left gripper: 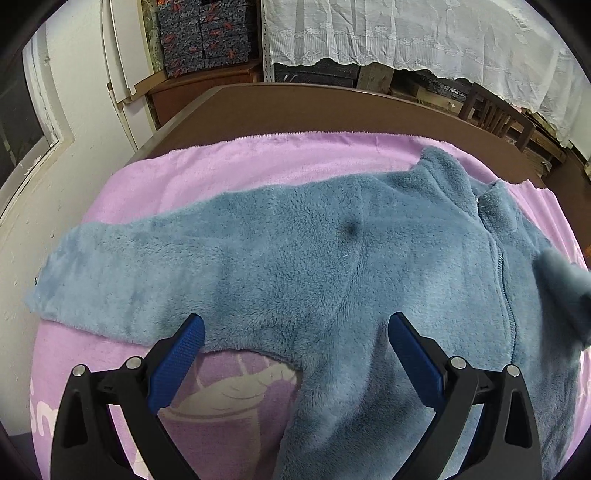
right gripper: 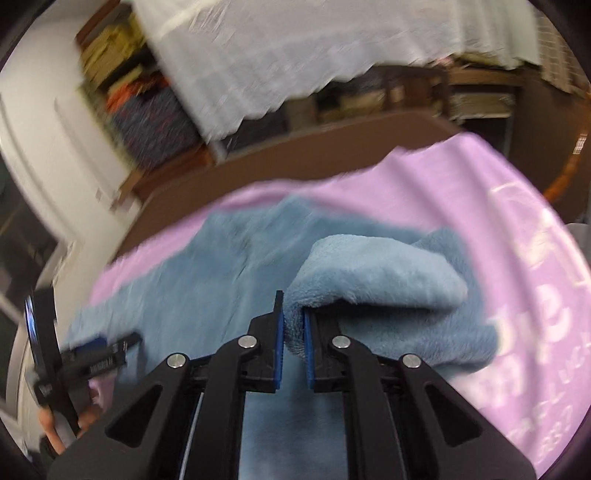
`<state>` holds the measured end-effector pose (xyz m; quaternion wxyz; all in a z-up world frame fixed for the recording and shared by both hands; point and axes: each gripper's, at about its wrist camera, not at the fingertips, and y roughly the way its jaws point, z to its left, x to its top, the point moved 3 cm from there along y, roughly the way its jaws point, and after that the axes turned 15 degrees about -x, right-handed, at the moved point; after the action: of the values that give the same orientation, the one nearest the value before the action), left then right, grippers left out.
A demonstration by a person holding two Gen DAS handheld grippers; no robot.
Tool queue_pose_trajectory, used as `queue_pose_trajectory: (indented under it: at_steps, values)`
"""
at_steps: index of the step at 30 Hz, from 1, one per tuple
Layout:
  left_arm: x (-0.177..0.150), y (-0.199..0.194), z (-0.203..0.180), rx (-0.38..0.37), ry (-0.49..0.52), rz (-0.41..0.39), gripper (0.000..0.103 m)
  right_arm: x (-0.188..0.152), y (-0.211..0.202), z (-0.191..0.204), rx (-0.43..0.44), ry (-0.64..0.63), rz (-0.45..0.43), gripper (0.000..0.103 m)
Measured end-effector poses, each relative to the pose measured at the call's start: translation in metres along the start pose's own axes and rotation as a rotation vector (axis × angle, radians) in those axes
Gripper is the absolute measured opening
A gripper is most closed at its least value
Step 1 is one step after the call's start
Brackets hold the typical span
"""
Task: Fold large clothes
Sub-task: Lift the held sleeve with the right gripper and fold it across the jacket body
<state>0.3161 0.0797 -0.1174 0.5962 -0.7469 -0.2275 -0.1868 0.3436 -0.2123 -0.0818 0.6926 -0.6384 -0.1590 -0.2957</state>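
A blue fleece zip jacket [left gripper: 332, 258] lies spread face up on a pink blanket [left gripper: 229, 158], one sleeve [left gripper: 110, 273] stretched out to the left. My left gripper [left gripper: 295, 332] is open and empty, hovering over the jacket's underarm. My right gripper [right gripper: 293, 321] is shut on the jacket's other sleeve [right gripper: 376, 273] and holds it lifted over the jacket body [right gripper: 207, 273]. That lifted sleeve shows blurred at the right edge of the left wrist view [left gripper: 561, 280]. The left gripper [right gripper: 88, 354] shows at the lower left of the right wrist view.
The blanket [right gripper: 498, 206] covers a brown table [left gripper: 295, 107]. Behind it are a wooden chair [left gripper: 498, 118], shelves under a white lace cloth [left gripper: 406, 33] and stacked patterned boxes [left gripper: 203, 33]. A white wall [left gripper: 81, 110] stands at the left.
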Motion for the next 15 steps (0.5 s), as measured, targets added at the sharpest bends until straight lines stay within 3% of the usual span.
queue_pose_trajectory:
  at_steps: [4,6,8,9,12,15]
  values:
    - [0.0,0.003,-0.001,-0.003,0.009,0.007,0.1,-0.03,0.03,0.019,-0.006,-0.113,0.154,0.022]
    - [-0.001,0.003,-0.003,0.0,0.02,0.006,0.1,-0.036,0.019,0.019,0.002,-0.166,0.121,0.026]
    - [-0.001,0.001,-0.007,0.009,0.04,-0.005,0.1,-0.042,0.003,0.018,0.058,-0.175,0.118,0.046]
    - [-0.002,0.0,-0.01,0.015,0.053,-0.014,0.1,-0.044,-0.006,0.016,0.077,-0.177,0.108,0.05]
    - [-0.004,-0.007,-0.023,0.041,0.113,-0.051,0.1,-0.05,-0.042,-0.005,0.062,-0.185,0.001,0.052]
    - [-0.01,-0.018,-0.046,0.035,0.202,-0.09,0.1,-0.042,-0.055,-0.039,0.01,-0.102,-0.064,0.051]
